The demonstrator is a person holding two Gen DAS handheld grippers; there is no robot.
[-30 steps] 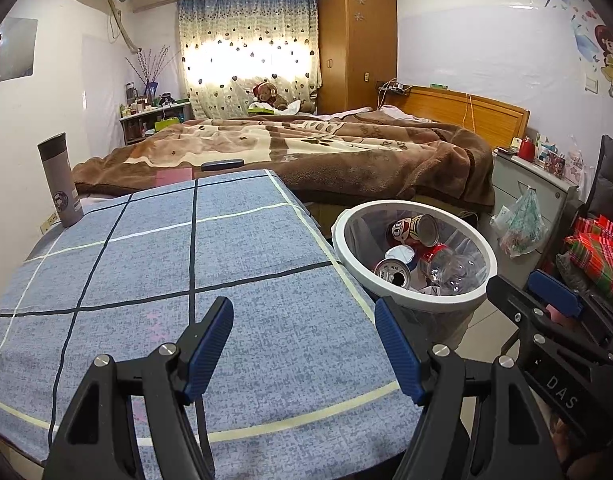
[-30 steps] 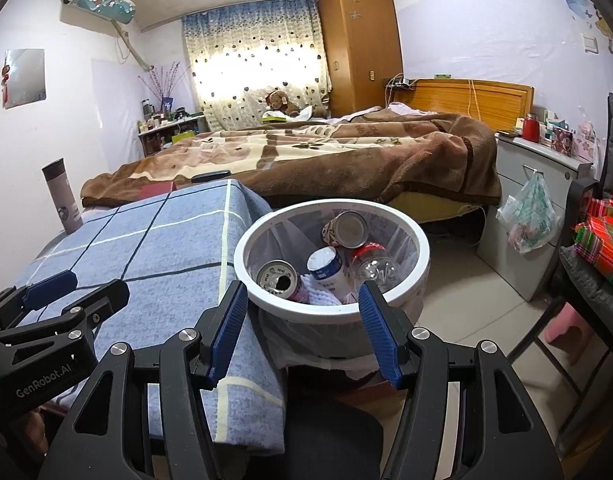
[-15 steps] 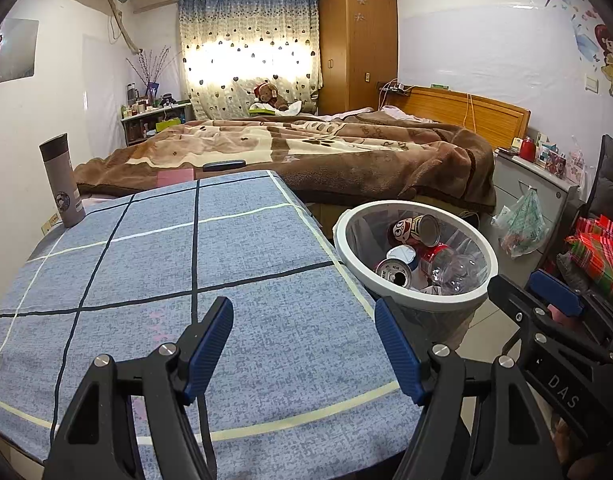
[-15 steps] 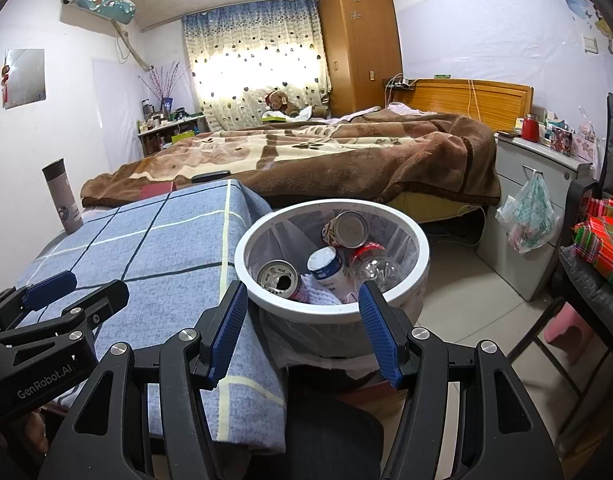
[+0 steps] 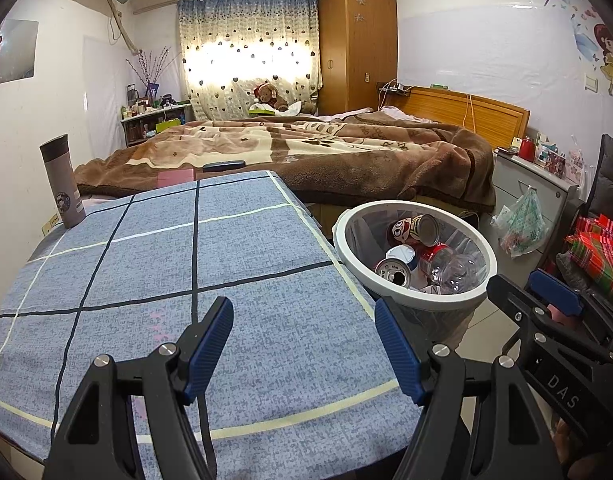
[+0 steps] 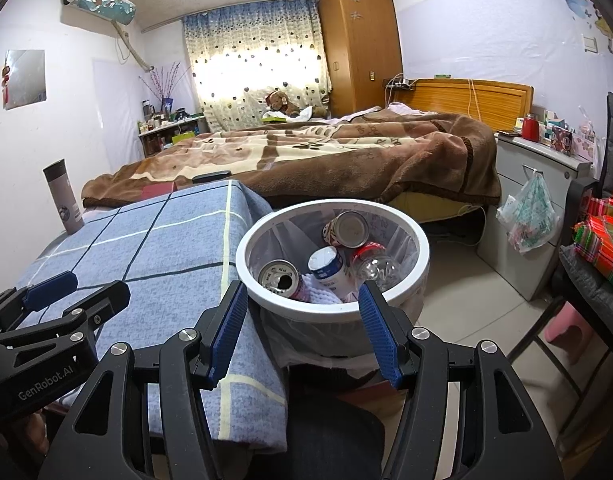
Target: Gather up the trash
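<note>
Right wrist view: cans and bottles (image 6: 326, 268) lie in the white round plastic bin (image 6: 420, 258), right of the blue checked counter (image 5: 166, 272). Both grippers' (image 5: 302, 344) (image 6: 302, 320) jaws are spread, empty; the grey flask (image 5: 62, 182) could be mistaken for trash.

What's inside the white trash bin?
The white trash bin holds an opened can, a second can, a blue-labelled can and a clear bottle. Whatever is underneath them is hidden.

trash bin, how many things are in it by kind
In the trash bin:
cans: 2
small white-and-blue bottle: 1
clear plastic bottle: 1
white tissue: 1
total: 5 visible
</note>
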